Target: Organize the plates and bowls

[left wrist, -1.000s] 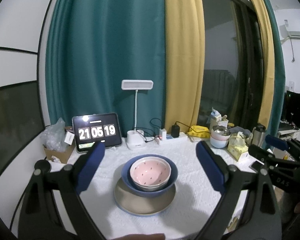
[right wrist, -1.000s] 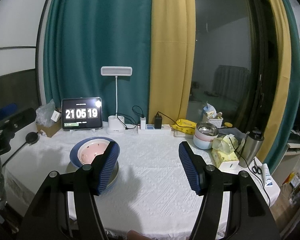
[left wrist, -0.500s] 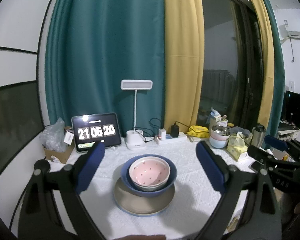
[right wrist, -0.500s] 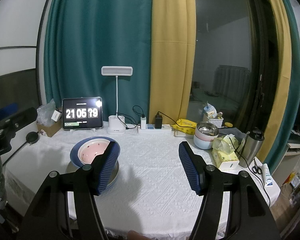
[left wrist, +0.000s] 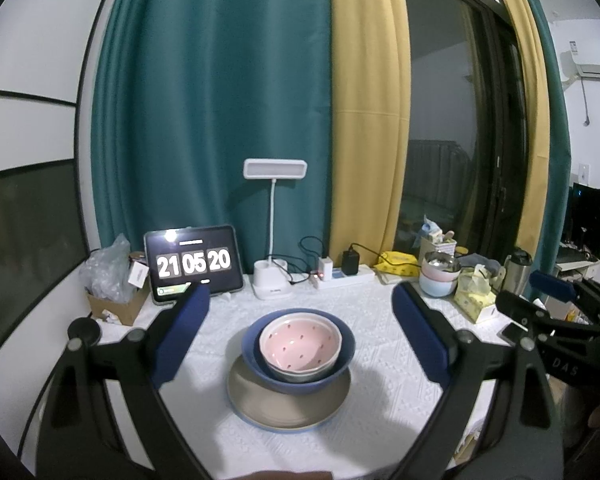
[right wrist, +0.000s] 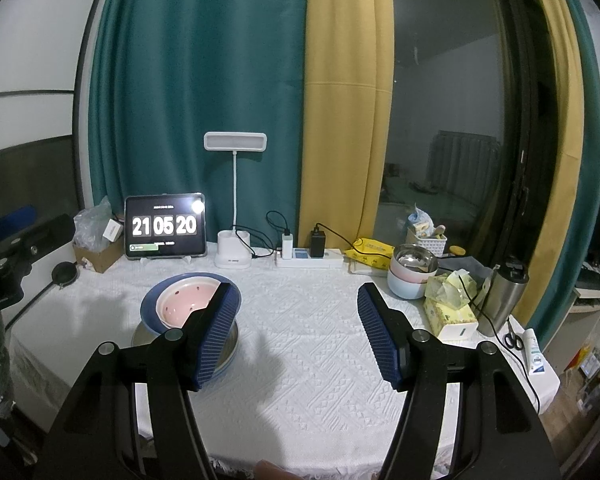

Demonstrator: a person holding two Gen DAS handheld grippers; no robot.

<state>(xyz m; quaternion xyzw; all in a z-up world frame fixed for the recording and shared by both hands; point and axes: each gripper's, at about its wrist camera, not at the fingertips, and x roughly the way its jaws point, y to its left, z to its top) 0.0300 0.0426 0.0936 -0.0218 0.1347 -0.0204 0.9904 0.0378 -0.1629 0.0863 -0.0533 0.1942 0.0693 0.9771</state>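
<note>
A pink speckled bowl (left wrist: 299, 344) sits nested in a blue bowl (left wrist: 256, 356), and both rest on a beige plate (left wrist: 288, 412) on the white tablecloth. My left gripper (left wrist: 300, 316) hovers open in front of the stack, its blue pads wide apart and touching nothing. In the right wrist view the same stack, pink bowl (right wrist: 188, 300) inside blue bowl (right wrist: 152, 308), lies left of centre, partly hidden by the left finger. My right gripper (right wrist: 296, 312) is open over bare cloth, to the right of the stack and holding nothing.
Along the back stand a tablet clock (left wrist: 193, 263), a white desk lamp (left wrist: 274, 216), a power strip (right wrist: 310, 258), a box with a plastic bag (left wrist: 114, 292), stacked small bowls (right wrist: 412, 276), tissue packs (right wrist: 450, 308) and a steel flask (right wrist: 504, 296). Scissors (right wrist: 512, 338) lie by the table's right edge.
Only the clock's seconds digit advanced. Neither gripper nor the dishes have moved.
</note>
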